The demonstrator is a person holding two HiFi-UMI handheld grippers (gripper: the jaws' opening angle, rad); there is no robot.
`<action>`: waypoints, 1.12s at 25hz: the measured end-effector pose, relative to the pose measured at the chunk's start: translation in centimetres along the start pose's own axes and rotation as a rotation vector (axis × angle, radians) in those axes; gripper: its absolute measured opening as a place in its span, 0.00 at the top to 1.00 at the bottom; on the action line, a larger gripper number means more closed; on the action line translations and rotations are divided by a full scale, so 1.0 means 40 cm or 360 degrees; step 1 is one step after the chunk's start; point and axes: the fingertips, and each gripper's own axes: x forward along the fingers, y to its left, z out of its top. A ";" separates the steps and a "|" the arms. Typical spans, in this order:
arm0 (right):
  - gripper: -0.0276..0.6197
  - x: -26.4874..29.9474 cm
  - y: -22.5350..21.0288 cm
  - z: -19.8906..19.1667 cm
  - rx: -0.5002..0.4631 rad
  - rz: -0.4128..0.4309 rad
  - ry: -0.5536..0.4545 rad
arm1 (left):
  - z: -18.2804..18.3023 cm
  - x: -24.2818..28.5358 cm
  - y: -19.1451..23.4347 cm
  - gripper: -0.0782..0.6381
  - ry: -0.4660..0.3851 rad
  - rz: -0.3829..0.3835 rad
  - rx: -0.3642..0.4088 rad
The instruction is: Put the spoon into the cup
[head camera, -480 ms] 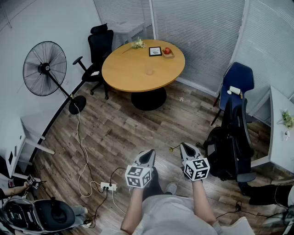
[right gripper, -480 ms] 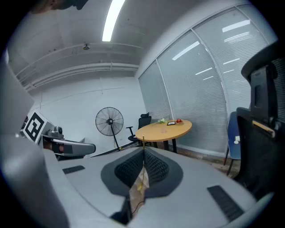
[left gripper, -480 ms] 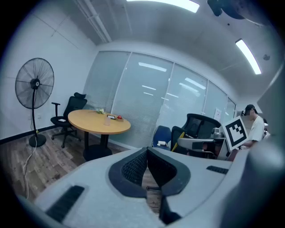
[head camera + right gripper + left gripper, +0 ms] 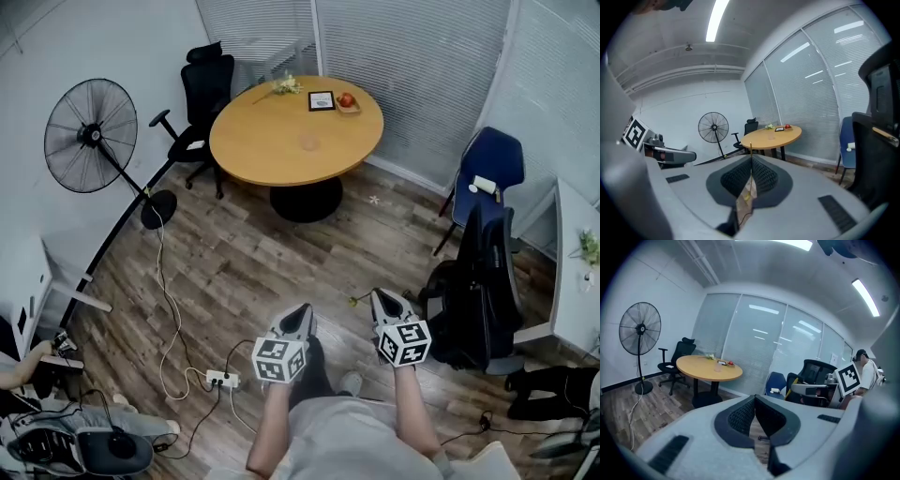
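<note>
A clear cup [image 4: 307, 143] stands near the middle of the round wooden table [image 4: 262, 155], far across the floor from me. My right gripper [image 4: 380, 298] is shut on a thin gold spoon [image 4: 356, 301]; in the right gripper view the spoon [image 4: 751, 157] sticks up between the closed pads. My left gripper [image 4: 300, 314] is held beside it at waist height, shut with nothing in it [image 4: 754, 400]. The cup [image 4: 717, 367] and table [image 4: 771, 136] look small and distant in both gripper views.
On the table's far side lie a picture frame [image 4: 322, 100], a small tray with a red fruit [image 4: 347, 102] and flowers [image 4: 285, 86]. A standing fan [image 4: 89, 136], a black office chair [image 4: 202, 94], a blue chair [image 4: 487, 169], a black chair with bags [image 4: 473, 300] and a floor power strip [image 4: 220, 380] surround the wooden floor.
Both grippers keep the same pose. The head view has shifted slightly, and the seated person at the lower left has moved.
</note>
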 end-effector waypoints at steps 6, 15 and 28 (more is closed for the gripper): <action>0.95 0.095 -0.029 0.040 0.0103 -0.0009 -0.0097 | 0.061 0.065 0.061 0.88 0.0028 -0.0034 0.0068; 0.95 0.311 -0.069 0.109 0.0147 -0.0020 -0.0065 | 0.169 0.219 0.204 0.88 0.0052 -0.0047 0.0051; 0.95 0.647 -0.113 0.256 0.0131 -0.0113 -0.0035 | 0.335 0.464 0.438 0.88 0.0099 -0.0158 0.0079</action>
